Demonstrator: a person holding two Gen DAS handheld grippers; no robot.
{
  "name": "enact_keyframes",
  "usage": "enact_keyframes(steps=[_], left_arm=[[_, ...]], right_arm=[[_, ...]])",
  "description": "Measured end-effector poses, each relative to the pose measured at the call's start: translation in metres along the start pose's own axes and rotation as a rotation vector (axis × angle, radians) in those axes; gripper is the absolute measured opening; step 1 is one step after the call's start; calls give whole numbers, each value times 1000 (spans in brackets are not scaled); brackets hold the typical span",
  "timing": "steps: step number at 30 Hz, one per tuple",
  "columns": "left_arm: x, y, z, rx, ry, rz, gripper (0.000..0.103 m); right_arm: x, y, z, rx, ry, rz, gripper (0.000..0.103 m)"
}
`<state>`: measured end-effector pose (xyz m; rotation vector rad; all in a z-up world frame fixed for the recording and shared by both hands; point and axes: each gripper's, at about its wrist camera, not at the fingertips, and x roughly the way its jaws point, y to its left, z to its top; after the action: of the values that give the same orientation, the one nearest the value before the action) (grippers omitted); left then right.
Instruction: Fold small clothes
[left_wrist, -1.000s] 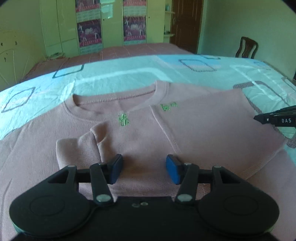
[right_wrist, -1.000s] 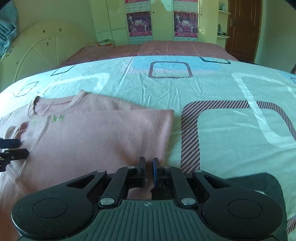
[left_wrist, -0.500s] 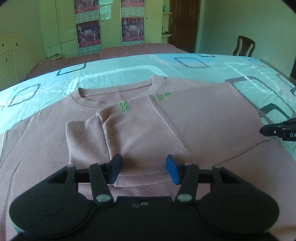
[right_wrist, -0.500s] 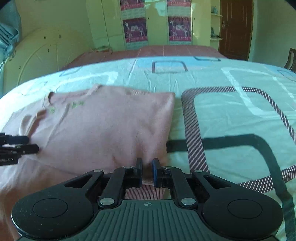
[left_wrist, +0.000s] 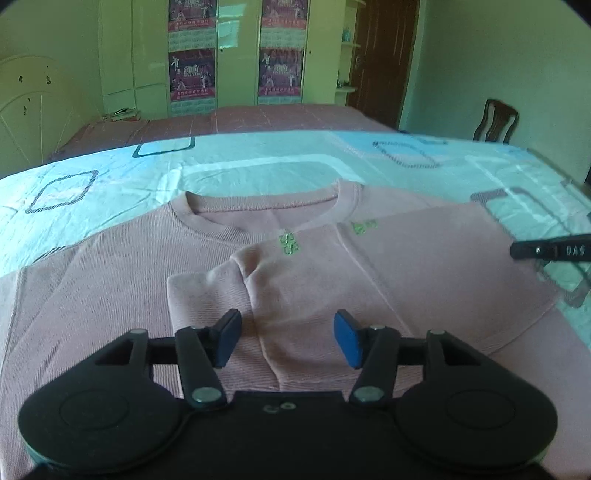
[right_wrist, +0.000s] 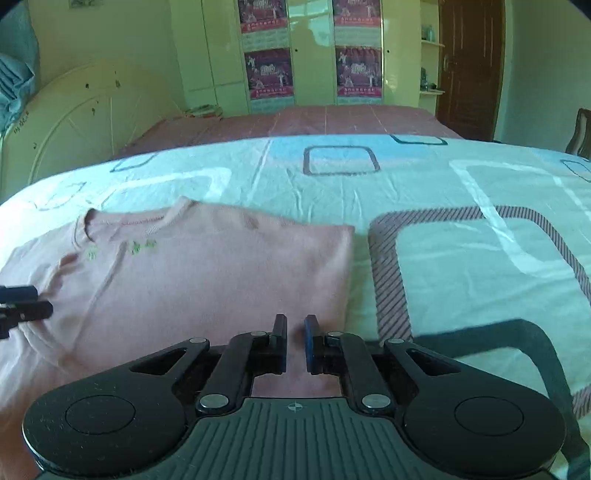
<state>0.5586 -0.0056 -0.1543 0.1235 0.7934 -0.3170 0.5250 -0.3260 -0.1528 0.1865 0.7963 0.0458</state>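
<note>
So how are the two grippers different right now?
The left gripper has its blue-padded fingers spread wide; the right gripper has its fingers nearly together with only a narrow gap. The left one hovers over the folded-in sleeve of the sweater; the right one sits at the sweater's folded side edge. Both are black and point down at the bed.

Left gripper (left_wrist: 287, 339) sits farther back from pink sweater (left_wrist: 303, 280) than half second ago; collar and green embroidery lie higher in its view. Right gripper (right_wrist: 295, 345) view shifts too: sweater's folded edge now just right of fingers (right_wrist: 279, 341), more bedsheet (right_wrist: 461, 229) beyond. Right gripper tip in left view sits higher, over sheet edge.
</note>
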Motion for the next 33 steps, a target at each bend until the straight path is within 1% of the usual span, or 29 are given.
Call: enact_keyframes(steps=[1, 2, 4, 6, 7, 8, 10, 11, 12, 14, 15, 17, 18, 19, 20, 22, 23, 25, 28, 30, 31, 32, 33], left_arm=[[7, -1, 1, 19, 28, 10, 55], [7, 0, 1, 14, 20, 14, 56], [-2, 3, 3, -10, 14, 9, 54], [-19, 9, -2, -29, -26, 23, 57], [-28, 14, -6, -57, -32, 33, 58], [-34, 18, -11, -87, -31, 40, 58], [-43, 24, -24, -146, -13, 60, 60], [-43, 22, -29, -143, 5, 75, 61], [-43, 18, -32, -133, 20, 92, 60], [-41, 10, -36, -124, 47, 128, 60], [-40, 6, -35, -125, 57, 149, 60], [-46, 0, -33, -136, 46, 166, 60], [-49, -3, -33, -144, 38, 173, 60], [-53, -5, -32, -149, 33, 181, 61], [-57, -8, -32, -152, 29, 192, 61], [-68, -11, -34, -157, 23, 215, 62], [-73, -10, -35, -163, 17, 224, 64], [-85, -6, -39, -183, 2, 243, 65], [-106, 17, -48, -250, -27, 261, 65], [-121, 45, -59, -315, -51, 279, 65], [-131, 65, -66, -360, -71, 296, 64], [-141, 87, -75, -411, -88, 306, 62], [-149, 108, -85, -465, -103, 315, 55]], right_arm=[[10, 1, 2, 4, 35, -8, 9], [22, 2, 1, -5, 75, -23, 9], [19, 9, 5, -27, 68, -35, 9], [1, 14, 3, -20, 22, 14, 9], [-7, 16, -1, -21, 10, 23, 9], [-12, 18, -6, -24, 16, 31, 9], [-8, 21, -22, -41, 67, 28, 9], [-5, 20, -31, -49, 83, 19, 9], [-7, 20, -35, -54, 57, 24, 9], [-12, 21, -33, -46, 63, 27, 9], [-15, 20, -31, -37, 50, 33, 9], [-24, 17, -30, -29, 15, 40, 9], [-23, 15, -31, -42, 35, 19, 9], [-16, 13, -32, -50, 80, 8, 9], [-13, 8, -34, -44, 106, 21, 9], [-22, 1, -31, -21, 85, 47, 9], [-27, 0, -30, -20, 68, 58, 9], [-36, 1, -29, -23, 48, 73, 9], [-45, 4, -29, 2, 43, 81, 9], [-53, 7, -30, 29, 29, 79, 9], [-57, 8, -31, 52, 22, 83, 9], [-60, 9, -32, 74, 20, 82, 9], [-62, 11, -32, 102, 22, 71, 9]])
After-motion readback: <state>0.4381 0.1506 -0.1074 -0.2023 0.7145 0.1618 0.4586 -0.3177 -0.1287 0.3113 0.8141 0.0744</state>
